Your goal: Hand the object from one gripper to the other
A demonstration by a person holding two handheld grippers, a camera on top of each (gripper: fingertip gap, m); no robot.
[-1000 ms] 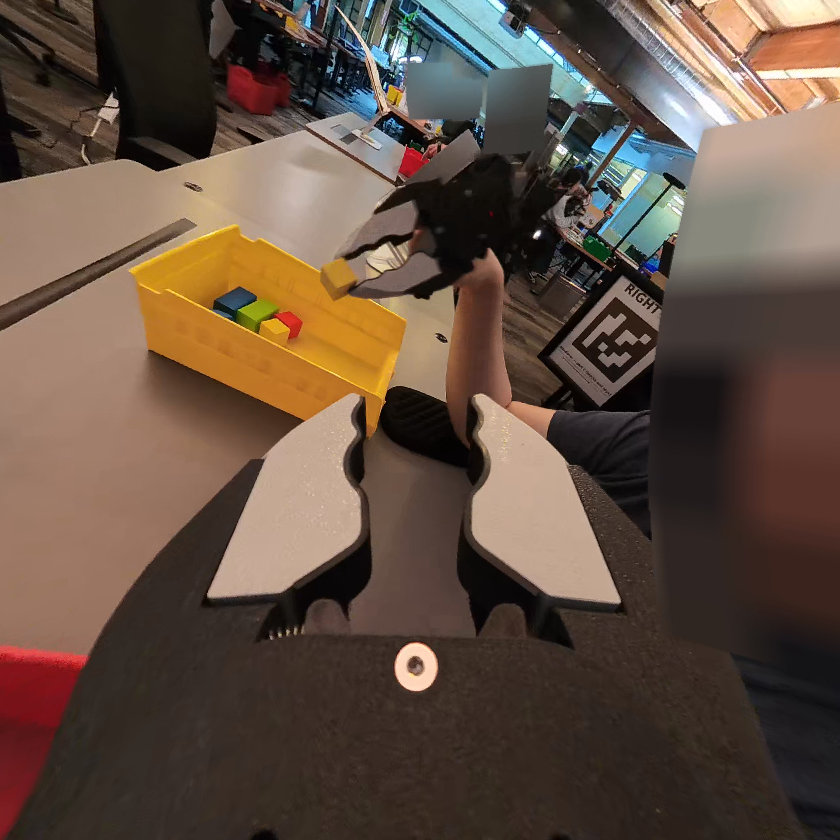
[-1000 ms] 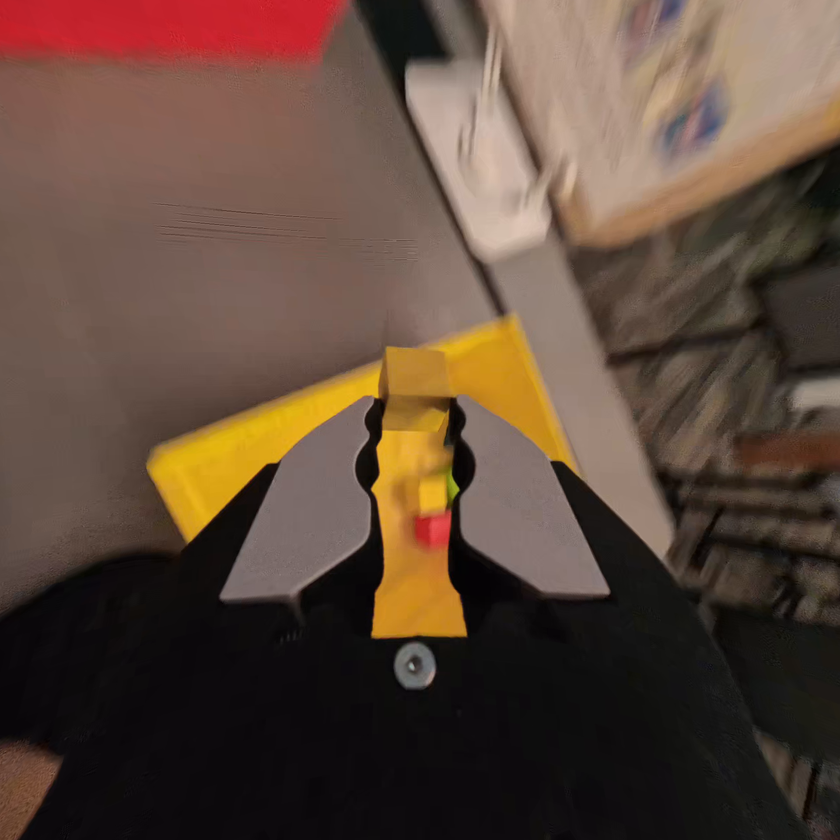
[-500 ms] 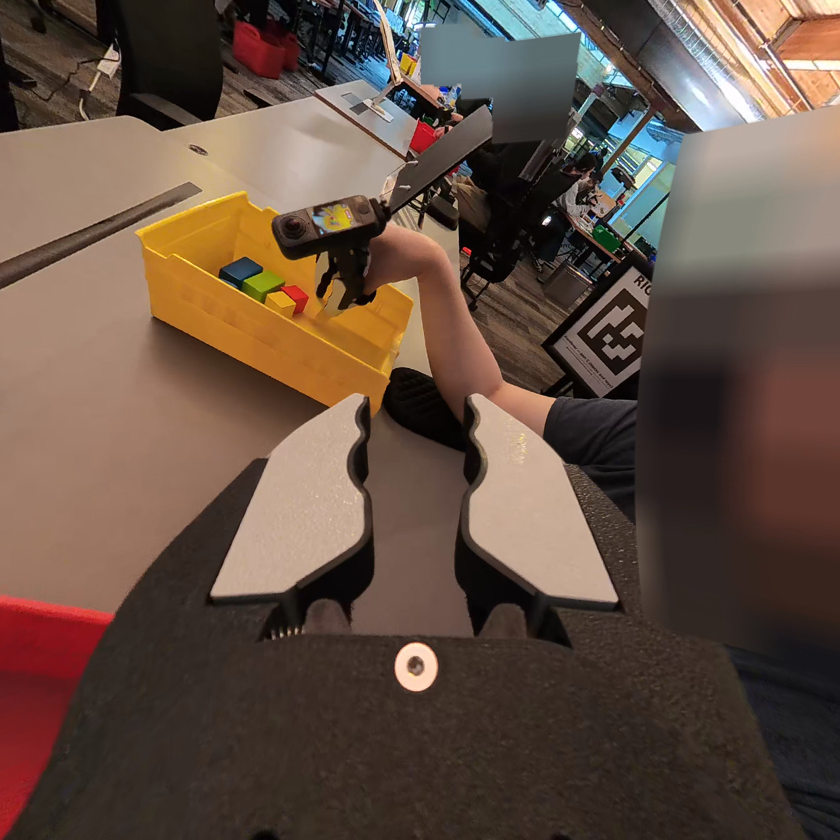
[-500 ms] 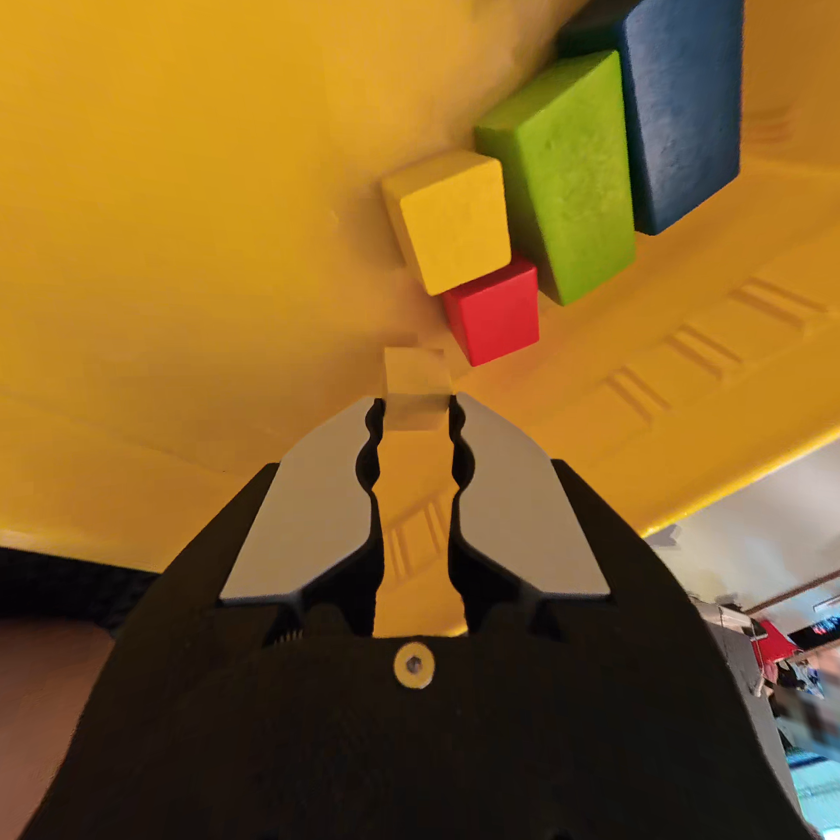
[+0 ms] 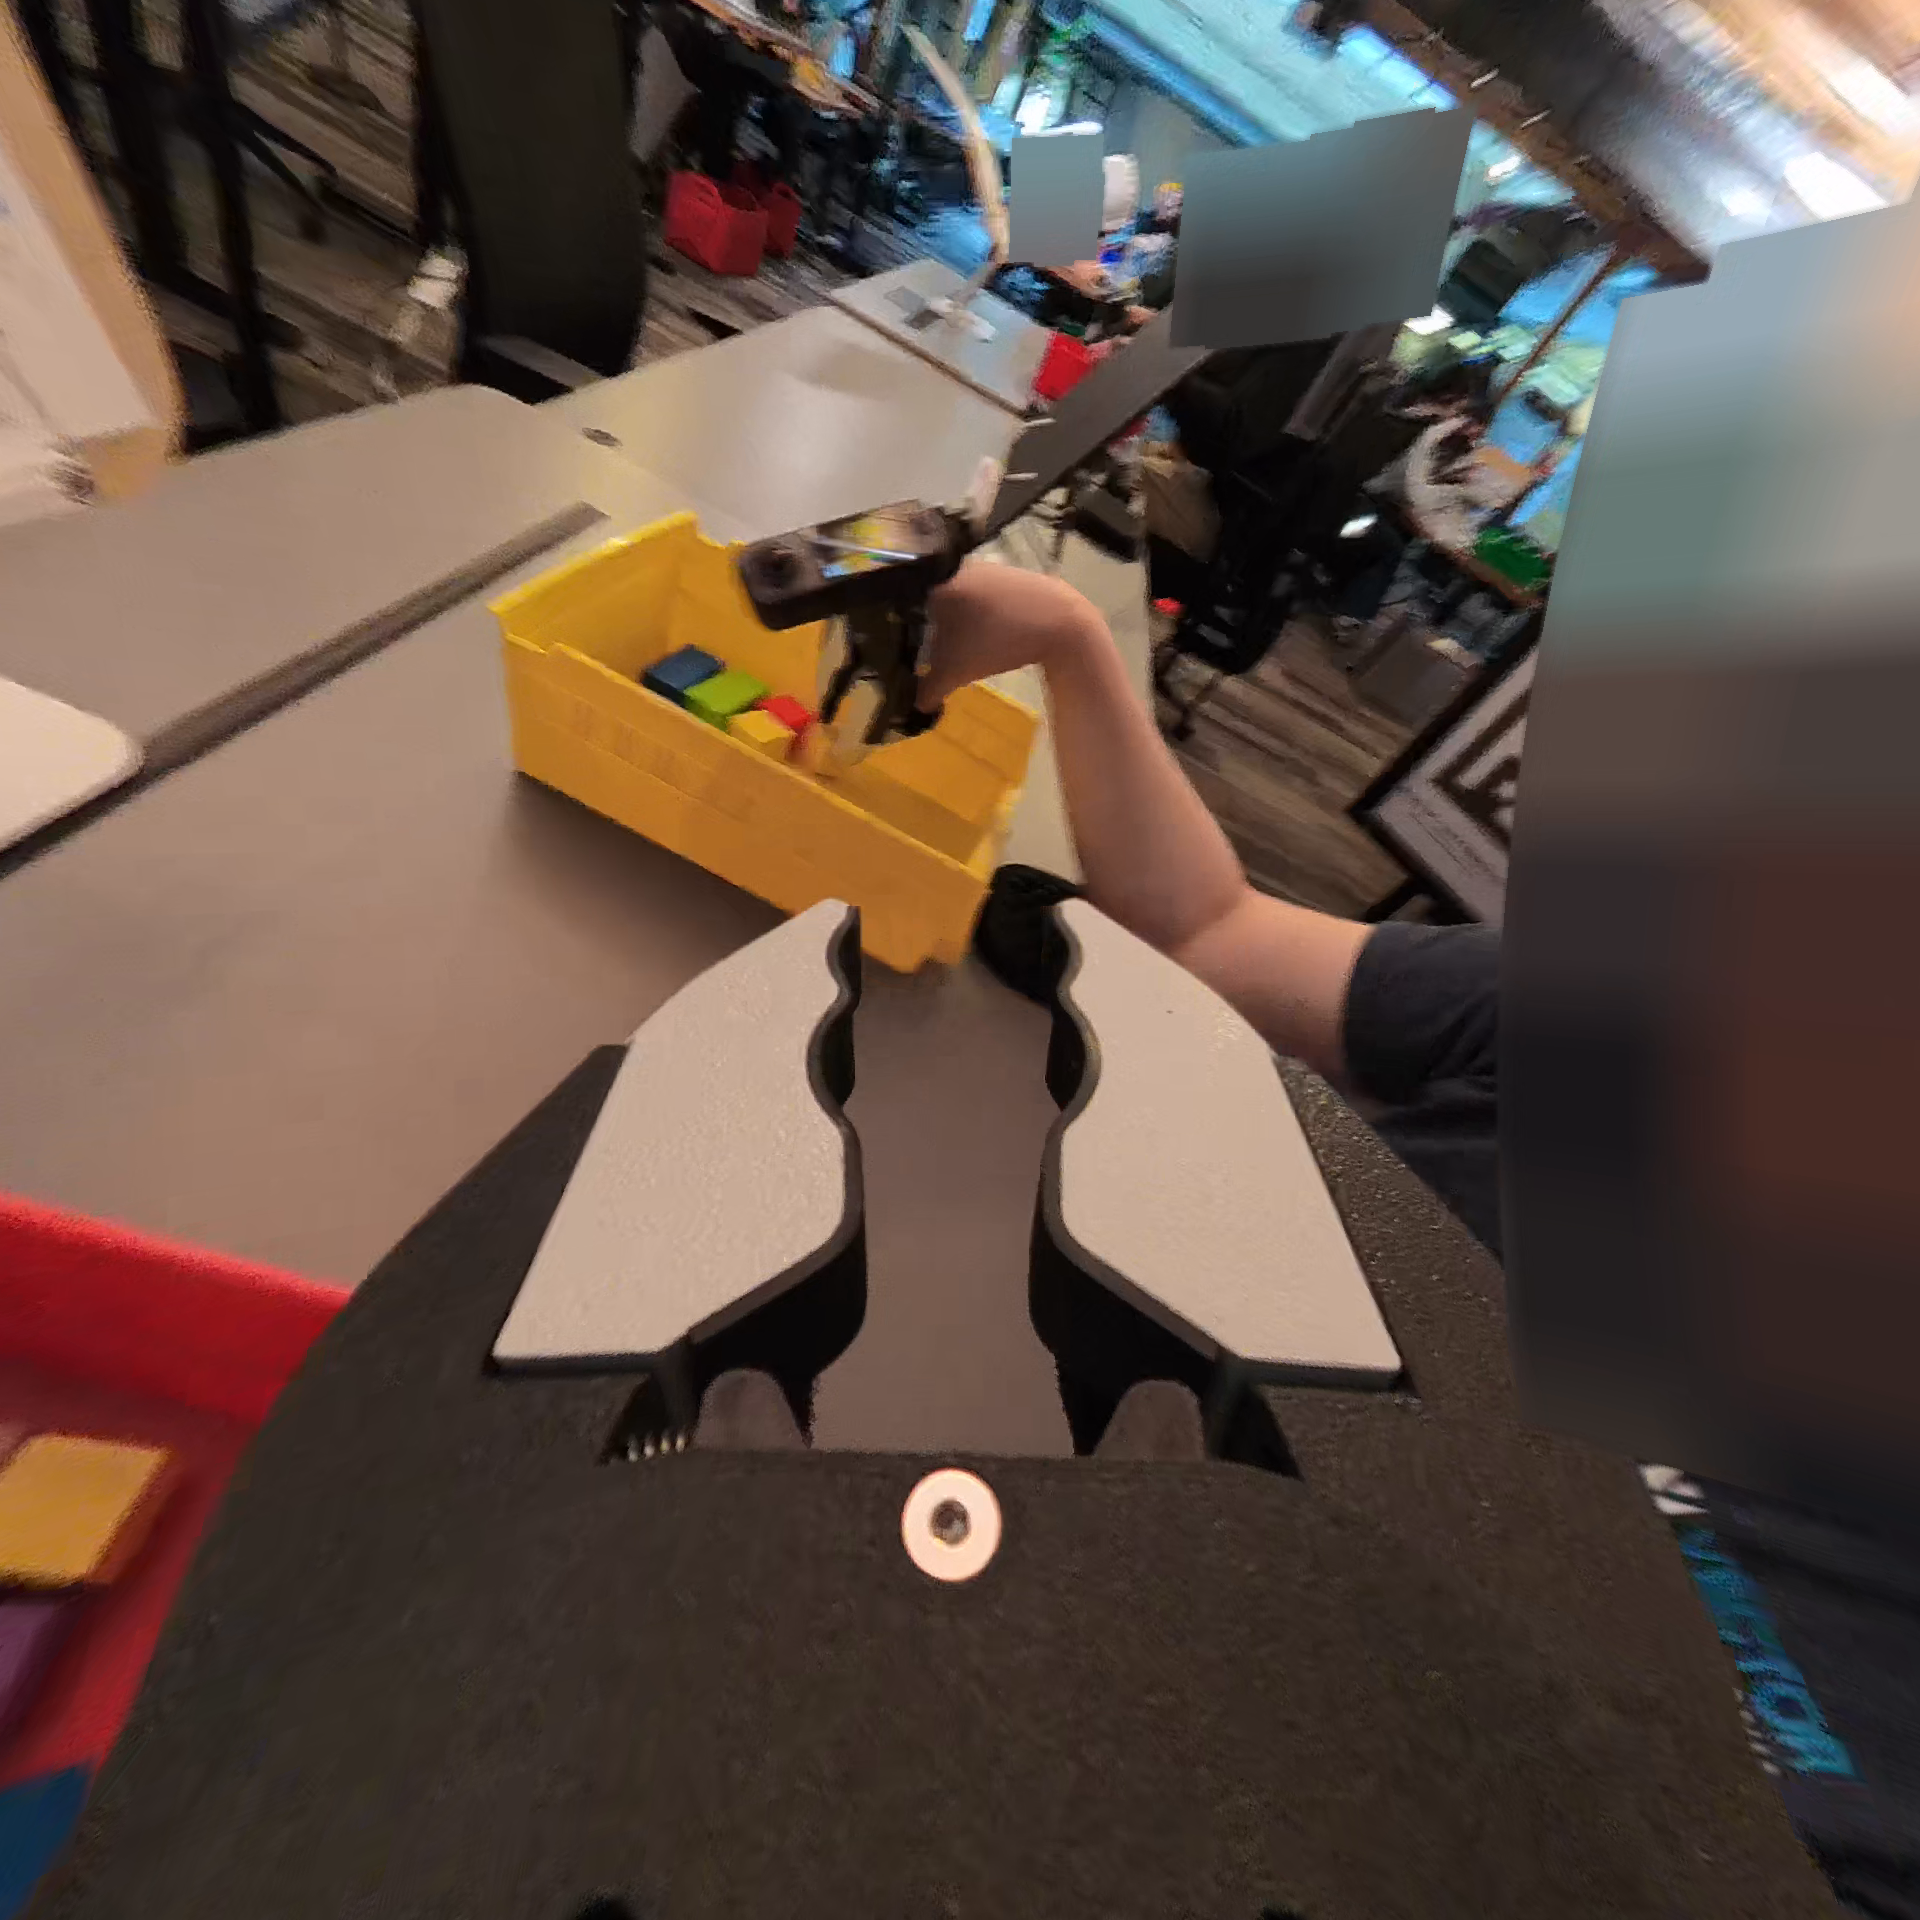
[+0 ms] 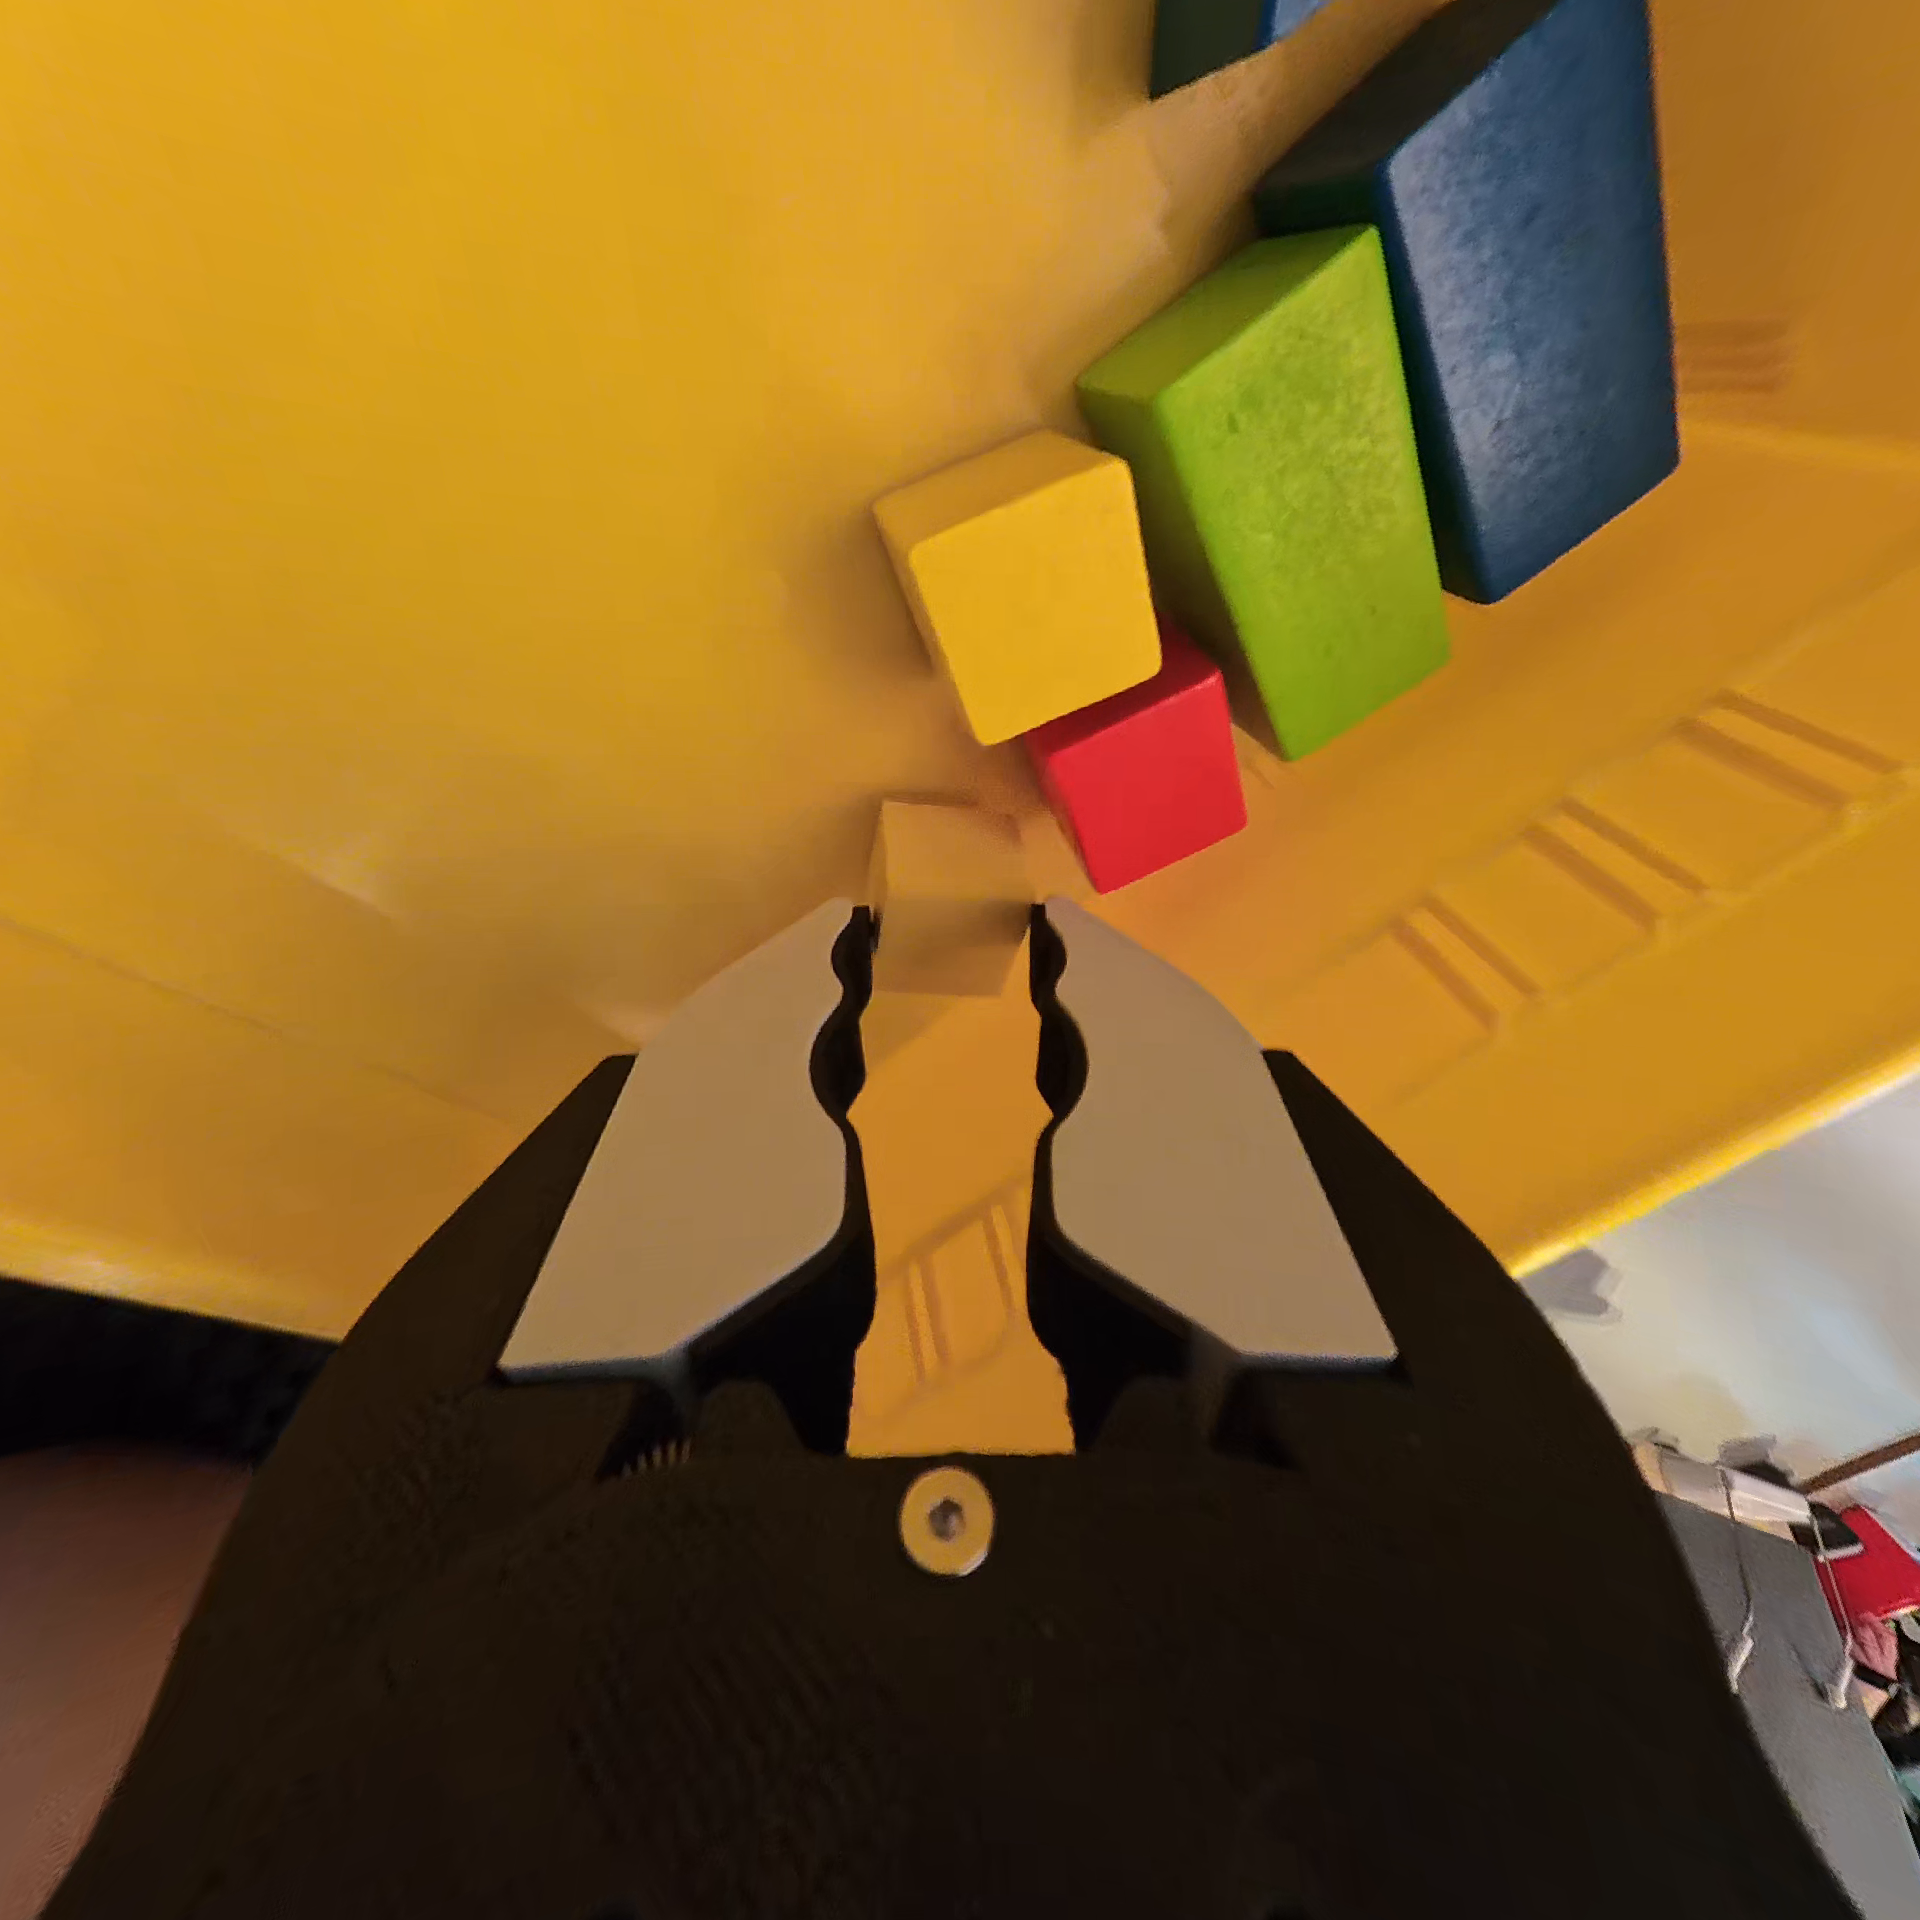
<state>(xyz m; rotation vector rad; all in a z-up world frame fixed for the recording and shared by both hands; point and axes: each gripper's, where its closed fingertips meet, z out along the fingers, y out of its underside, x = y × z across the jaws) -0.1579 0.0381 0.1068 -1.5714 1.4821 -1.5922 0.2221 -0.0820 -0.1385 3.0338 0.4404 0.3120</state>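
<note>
Mustard-yellow small block sits pinched between the tips of the right gripper, centre of the right wrist view, low inside the yellow bin, just off its floor or touching it, can't tell which. Just beside it, upper right of frame: red cube, yellow cube, green block, blue block, all lying on the bin floor.

Left gripper, lower centre of the left wrist view, holds nothing; jaws apart w/ grey table showing between them. It's well apart from the bin, where the right gripper pokes down, upper centre.

Handling, my guess: block looks like painted wood, so light, rigid, not fragile, smooth faces a bit slick. Grip is at the very tips only, so it could twist out. For a handover, take the free flat faces across the exposed end, square-on, not by corners.
</note>
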